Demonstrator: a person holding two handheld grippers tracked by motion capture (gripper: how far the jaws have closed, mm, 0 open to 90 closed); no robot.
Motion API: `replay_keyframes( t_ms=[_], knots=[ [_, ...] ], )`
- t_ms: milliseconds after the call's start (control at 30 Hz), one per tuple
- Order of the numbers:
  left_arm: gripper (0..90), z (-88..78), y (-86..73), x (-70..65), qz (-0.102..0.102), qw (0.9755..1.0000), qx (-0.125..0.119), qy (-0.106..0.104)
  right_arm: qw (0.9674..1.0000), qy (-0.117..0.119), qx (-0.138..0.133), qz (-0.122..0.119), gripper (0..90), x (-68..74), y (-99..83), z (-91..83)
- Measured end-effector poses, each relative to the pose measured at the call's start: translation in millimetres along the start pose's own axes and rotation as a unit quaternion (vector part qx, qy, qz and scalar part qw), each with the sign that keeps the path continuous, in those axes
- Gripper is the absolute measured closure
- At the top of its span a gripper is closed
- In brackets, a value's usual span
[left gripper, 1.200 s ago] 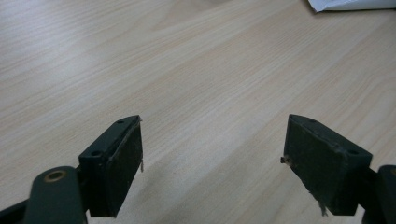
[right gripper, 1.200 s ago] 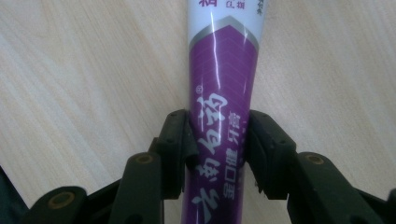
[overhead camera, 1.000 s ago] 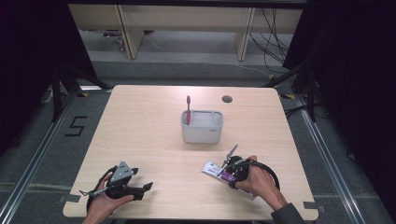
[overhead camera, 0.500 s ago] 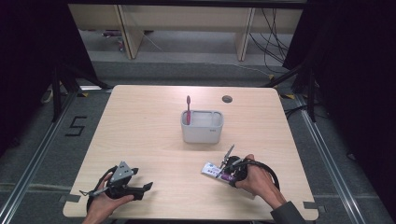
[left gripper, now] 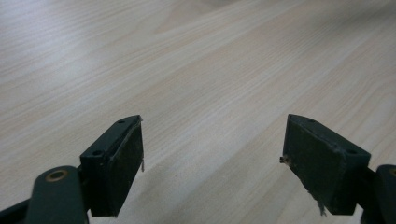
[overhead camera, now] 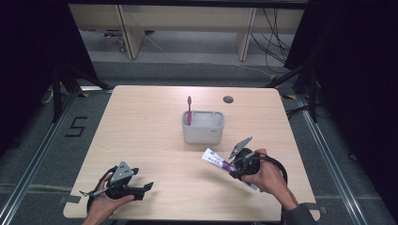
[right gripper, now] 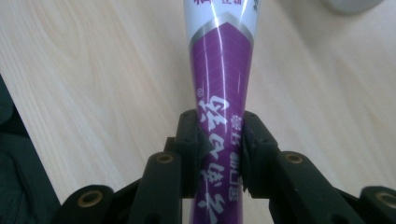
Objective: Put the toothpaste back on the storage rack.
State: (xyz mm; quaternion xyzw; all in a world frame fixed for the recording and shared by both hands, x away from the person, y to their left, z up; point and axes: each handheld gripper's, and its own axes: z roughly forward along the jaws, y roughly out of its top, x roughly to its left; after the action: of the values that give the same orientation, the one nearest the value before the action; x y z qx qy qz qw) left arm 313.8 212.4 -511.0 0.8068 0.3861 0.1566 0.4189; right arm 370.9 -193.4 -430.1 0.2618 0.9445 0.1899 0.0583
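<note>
The toothpaste tube [right gripper: 219,93] is pinched near its tail by the right gripper [right gripper: 219,154], the left gripper [left gripper: 212,154] is held wide, and slipping is risked.

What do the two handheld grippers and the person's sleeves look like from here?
Both the left gripper and right gripper are black, each topped with a grey three-cornered plate. The flat black jaws have brass-coloured pivot rivets. A black cable loops from each. A dark grey sleeve covers the right forearm.
</note>
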Motion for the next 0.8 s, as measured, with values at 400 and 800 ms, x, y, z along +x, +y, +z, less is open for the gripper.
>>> replay_keyframes(
  t_ms=[400, 800],
  knots=[
    [19.9, -0.3, -0.9, 0.4, 0.002, 1.0000, 0.004, -0.001, 0.9946, -0.004, -0.101, 0.023, 72.3, -11.7, 4.0, -25.5],
    [19.9, -0.6, -0.6, 1.2, 0.010, 0.9999, 0.009, -0.002, 0.9763, -0.005, -0.212, 0.044, 72.3, -28.0, 24.8, -40.7]
  ],
)
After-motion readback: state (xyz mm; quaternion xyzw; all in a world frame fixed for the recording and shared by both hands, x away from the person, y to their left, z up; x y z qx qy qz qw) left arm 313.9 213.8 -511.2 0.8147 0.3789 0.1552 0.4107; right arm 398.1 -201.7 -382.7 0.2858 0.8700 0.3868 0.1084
